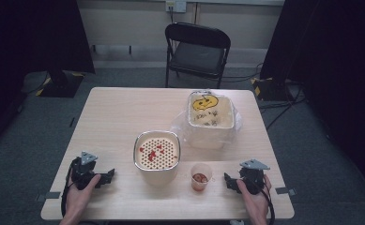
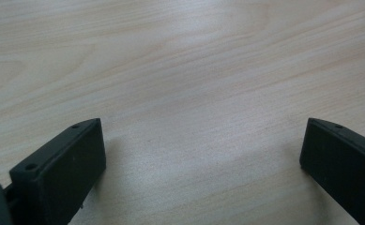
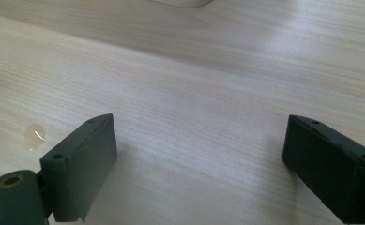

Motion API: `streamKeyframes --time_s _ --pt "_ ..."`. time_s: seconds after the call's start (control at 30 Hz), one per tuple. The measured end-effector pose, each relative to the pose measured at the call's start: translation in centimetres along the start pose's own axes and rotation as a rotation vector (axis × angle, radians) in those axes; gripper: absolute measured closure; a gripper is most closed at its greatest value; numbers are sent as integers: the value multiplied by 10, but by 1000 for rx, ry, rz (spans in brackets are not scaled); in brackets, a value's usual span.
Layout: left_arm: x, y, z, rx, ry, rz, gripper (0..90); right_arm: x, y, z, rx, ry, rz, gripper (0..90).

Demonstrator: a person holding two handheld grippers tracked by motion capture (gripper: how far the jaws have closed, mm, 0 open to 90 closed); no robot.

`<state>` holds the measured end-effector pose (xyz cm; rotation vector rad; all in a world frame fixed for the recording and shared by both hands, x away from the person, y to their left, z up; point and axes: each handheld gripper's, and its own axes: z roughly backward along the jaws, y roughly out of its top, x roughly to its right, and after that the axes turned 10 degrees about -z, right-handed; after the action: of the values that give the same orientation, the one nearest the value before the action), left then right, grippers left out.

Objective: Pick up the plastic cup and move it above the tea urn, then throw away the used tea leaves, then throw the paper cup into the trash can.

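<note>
Both the left claw (image 1: 106, 177) and right claw (image 1: 228, 182) rest apart and empty on the pale wooden surface (image 1: 119, 112), so the next move likely calls for the right claw to close on the small clear plastic cup of red pieces (image 1: 201, 176) just beside it, in front of the cream perforated strainer bowl (image 1: 157, 153).

Lab or recording studio, not home. Pale wood-grain table (image 1: 124, 112) stands alone on grey carpet floor (image 1: 25, 140). Black curtains (image 1: 30, 33) hang far left and far right, screening space. 1 black folding chair (image 1: 197, 49) at far side, unoccupied. Cables (image 1: 283, 105) trail over floor on right; stand base with yellow-black hazard tape (image 1: 60, 84) far left. Wall socket (image 1: 175, 5) on plain far wall.
</note>
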<state>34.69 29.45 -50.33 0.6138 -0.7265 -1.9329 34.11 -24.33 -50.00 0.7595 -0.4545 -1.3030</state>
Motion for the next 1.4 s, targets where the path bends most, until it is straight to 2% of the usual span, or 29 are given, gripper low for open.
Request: streamKeyframes --time_s 0.2,0.33,0.4,0.6,0.97,1.23,1.37,1.4 --pt "0 0 0 -1 0 0 0 0 0 0 1 -1 -17 109" --pt "0 0 0 0 0 2 0 0 3 6 -3 58 -62 144" --pt "0 0 0 -1 0 0 0 -2 3 7 1 68 -68 145" --pt "0 0 0 -1 0 0 0 -17 2 16 -12 111 -22 154" --pt "0 0 0 -1 1 0 0 -37 -3 30 -20 185 33 165" --pt "0 0 0 -1 1 0 0 -57 -10 38 -43 262 89 202" --pt "0 0 0 -1 1 0 0 -73 -8 36 -52 321 120 220" --pt "0 0 0 -1 1 0 0 -73 -8 36 -52 321 120 220"
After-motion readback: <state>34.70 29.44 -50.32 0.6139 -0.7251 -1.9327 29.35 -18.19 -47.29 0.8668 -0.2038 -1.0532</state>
